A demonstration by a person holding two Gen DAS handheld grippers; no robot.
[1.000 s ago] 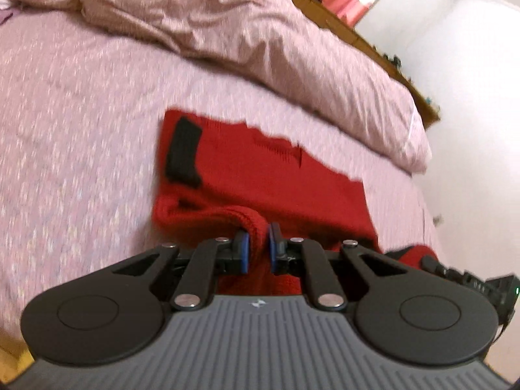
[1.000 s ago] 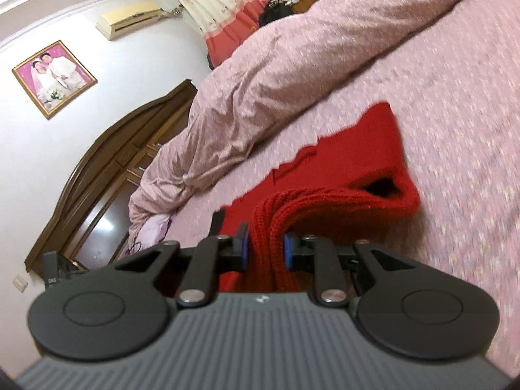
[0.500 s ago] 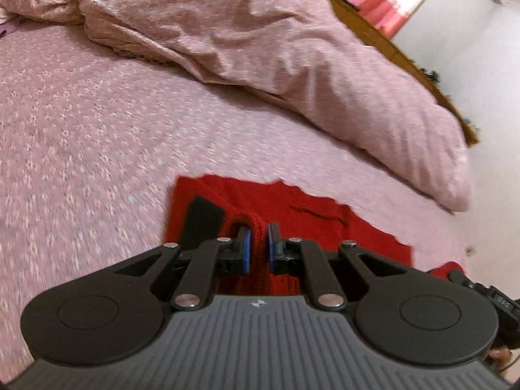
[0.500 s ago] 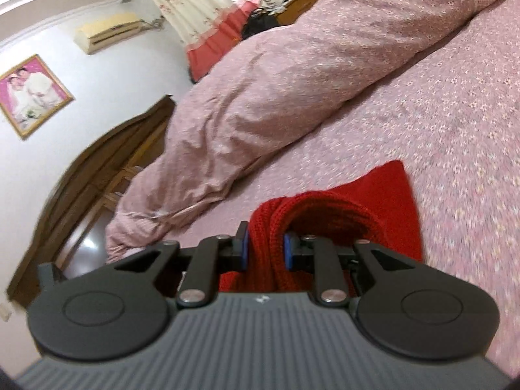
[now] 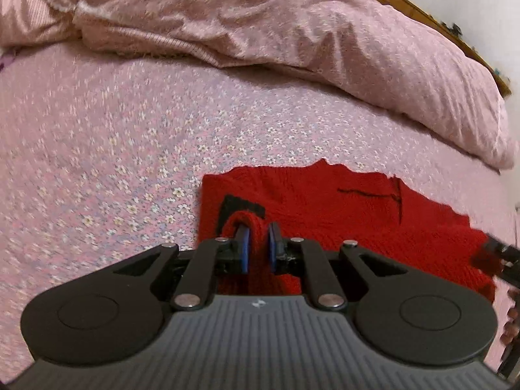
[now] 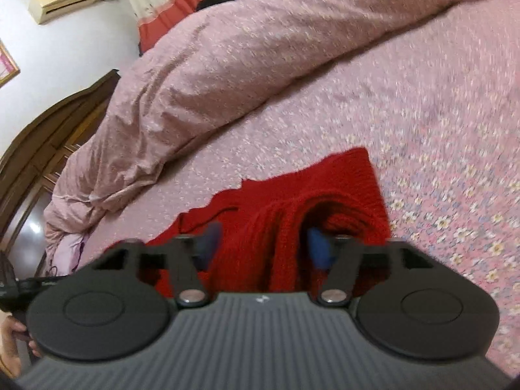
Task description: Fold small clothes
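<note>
A small red knitted garment (image 5: pixel 341 208) with a black patch (image 5: pixel 237 206) lies on the pink flowered bed sheet (image 5: pixel 130 149). My left gripper (image 5: pixel 258 247) is shut on a fold of its red knit, low over the garment near the black patch. In the right wrist view the same red garment (image 6: pixel 325 191) lies folded over itself. My right gripper (image 6: pixel 265 247) is open, its blue pads spread wide on either side of a bunched red fold. The right gripper's tip shows at the right edge of the left wrist view (image 5: pixel 497 253).
A rumpled pink duvet (image 5: pixel 292 32) lies along the far side of the bed, also in the right wrist view (image 6: pixel 260 58). A dark wooden headboard (image 6: pixel 42 143) stands at the left. A wall air conditioner (image 6: pixel 61 0) and curtains hang behind.
Both grippers have carried the garment's near edge forward and down over the rest of it. My right gripper has opened and let go of the red fold. The left stays shut.
</note>
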